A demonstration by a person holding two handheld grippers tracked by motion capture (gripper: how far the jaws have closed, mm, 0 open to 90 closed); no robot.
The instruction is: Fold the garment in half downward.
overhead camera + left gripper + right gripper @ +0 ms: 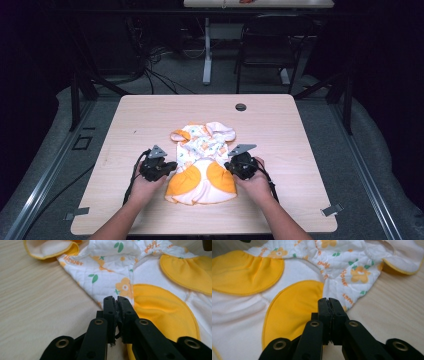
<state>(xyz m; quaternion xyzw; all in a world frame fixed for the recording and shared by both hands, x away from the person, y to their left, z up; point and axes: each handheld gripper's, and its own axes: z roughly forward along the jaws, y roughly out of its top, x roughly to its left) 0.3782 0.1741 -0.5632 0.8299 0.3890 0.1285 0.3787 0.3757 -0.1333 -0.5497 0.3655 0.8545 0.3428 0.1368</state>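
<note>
A small baby garment (202, 160), white with a flower print and orange patches, lies flat in the middle of the wooden table (145, 120). My left gripper (173, 165) rests at its left edge and my right gripper (228, 165) at its right edge, each held by a hand. In the left gripper view the black jaws (116, 300) are pressed together, their tips over the garment's hem (107, 285). The right gripper view has the jaws (328, 301) shut too, tips at the edge of an orange patch (294, 307). I see no fabric between either pair.
A round cable hole (240, 107) sits near the table's far edge. Beyond the table stand a black chair (270, 45), another table's leg (207, 55) and loose cables (150, 65) on the floor. Bare tabletop surrounds the garment on all sides.
</note>
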